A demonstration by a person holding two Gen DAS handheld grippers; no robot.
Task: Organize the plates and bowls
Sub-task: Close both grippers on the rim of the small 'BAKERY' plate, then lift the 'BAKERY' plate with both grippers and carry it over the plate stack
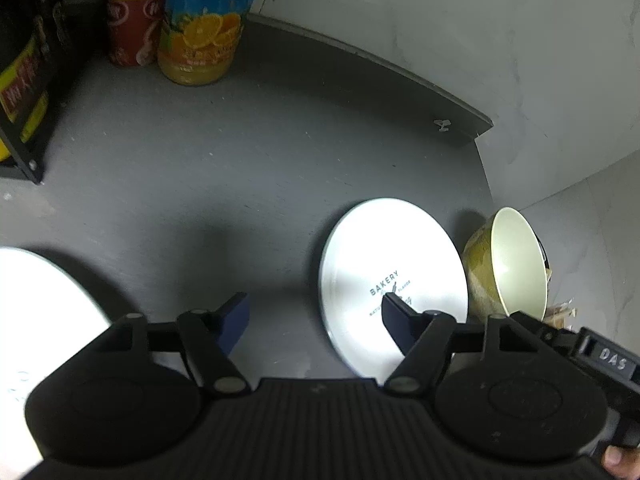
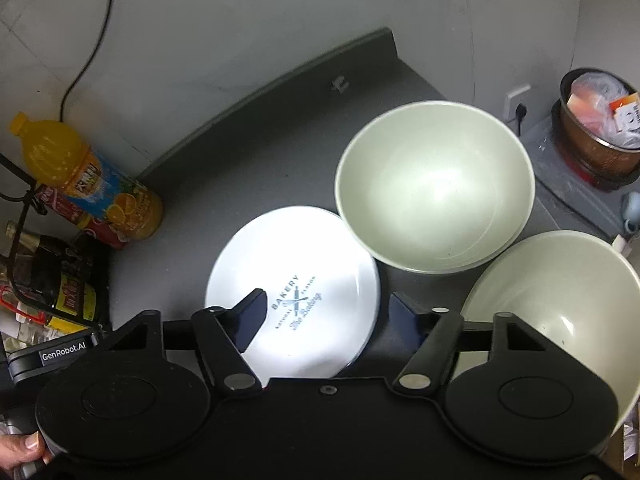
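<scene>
Left gripper (image 1: pixel 316 316) is spread wide, holds nothing, above dark counter (image 1: pixel 200 184). BAKERY plate (image 1: pixel 394 284) lies under its right finger, a bowl (image 1: pixel 516 264) just right of the plate, 2nd white plate (image 1: pixel 44 304) at far left. Right gripper (image 2: pixel 326 316) is also spread, nothing between, over the same plate w/ print. Two stacked bowls (image 2: pixel 436 184) are ahead-right, touching plate edge; another bowl (image 2: pixel 560 300) is beside the right finger. Juice bottle (image 2: pixel 84 180) is far ahead-left.

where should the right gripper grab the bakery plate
Grip the plate by its near rim, coming in low from the gripper's own side. It lies flat on the counter, and a bowl overlaps its far right edge. The right gripper is open above it.
</scene>
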